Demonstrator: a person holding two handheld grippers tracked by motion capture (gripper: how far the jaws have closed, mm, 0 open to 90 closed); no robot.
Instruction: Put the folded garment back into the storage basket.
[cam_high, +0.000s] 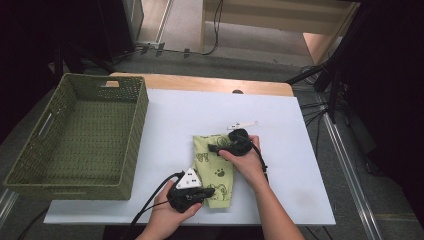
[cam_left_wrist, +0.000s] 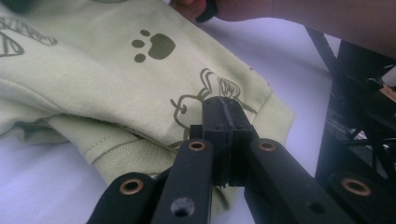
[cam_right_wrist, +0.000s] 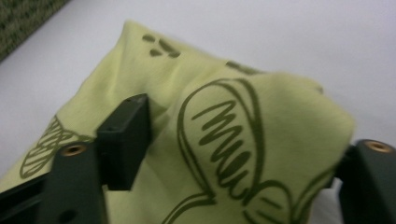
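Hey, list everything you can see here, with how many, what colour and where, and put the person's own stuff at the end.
Basket: one, olive green woven, left side of the table, nothing visible inside.
Cloth: one, light green with dark prints (paw, scribbles), folded, near the front centre of the table.
Table: one, white top with a wooden strip along the far edge.
White piece: one, small, on the table just beyond the cloth; too small to identify.
Cables: several, black, on the floor beyond the table.
Left gripper: one, black, jaws shut on the cloth's near edge.
Right gripper: one, black, jaws apart around a bunched fold at the cloth's far end.
Hands: two, one holding each gripper.
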